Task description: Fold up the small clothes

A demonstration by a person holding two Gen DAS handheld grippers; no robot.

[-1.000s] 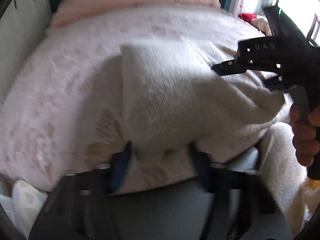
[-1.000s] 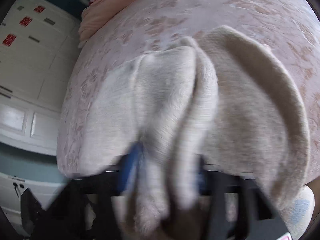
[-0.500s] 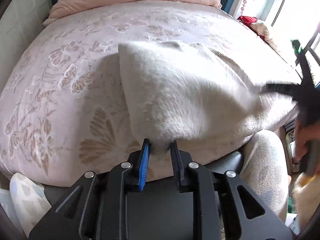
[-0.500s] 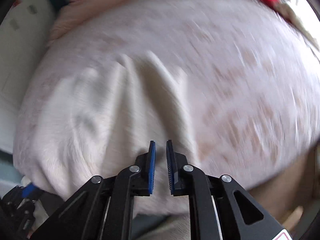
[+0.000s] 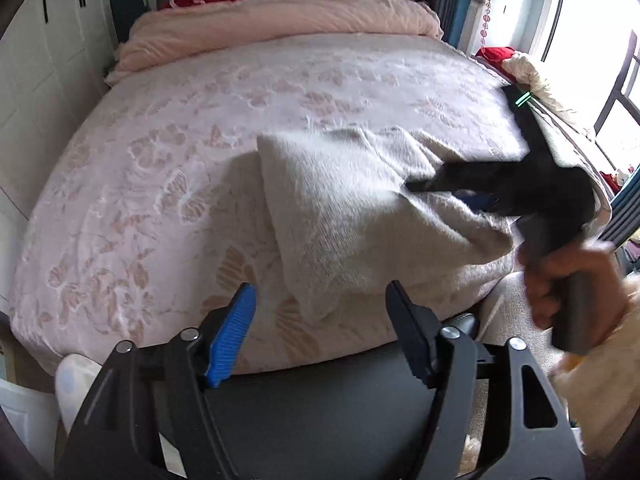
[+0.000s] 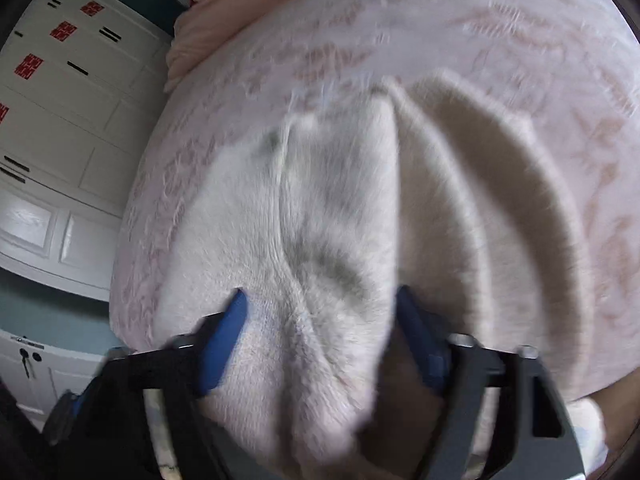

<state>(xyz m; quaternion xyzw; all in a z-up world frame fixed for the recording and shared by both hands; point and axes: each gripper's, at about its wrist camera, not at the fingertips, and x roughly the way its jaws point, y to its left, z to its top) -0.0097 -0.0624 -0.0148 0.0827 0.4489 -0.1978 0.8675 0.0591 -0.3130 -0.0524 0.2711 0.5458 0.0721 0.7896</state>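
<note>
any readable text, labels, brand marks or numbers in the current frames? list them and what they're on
No text can be read in either current view.
Red square stickers on the white wardrobe doors: they carry a pattern or characters, too small and blurred to read.
Green bar on the right gripper: a light, not lettering.
Left gripper, cream garment, pink bedspread: no lettering visible.

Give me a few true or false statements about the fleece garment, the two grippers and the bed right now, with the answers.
1. The left gripper has its jaws spread wide. True.
2. The cream fleece garment lies on a bare wooden table. False: it lies on the pink floral bedspread.
3. The right gripper has fleece between its jaws. True.
4. The left gripper clamps the garment. False: nothing is pinched.
</note>
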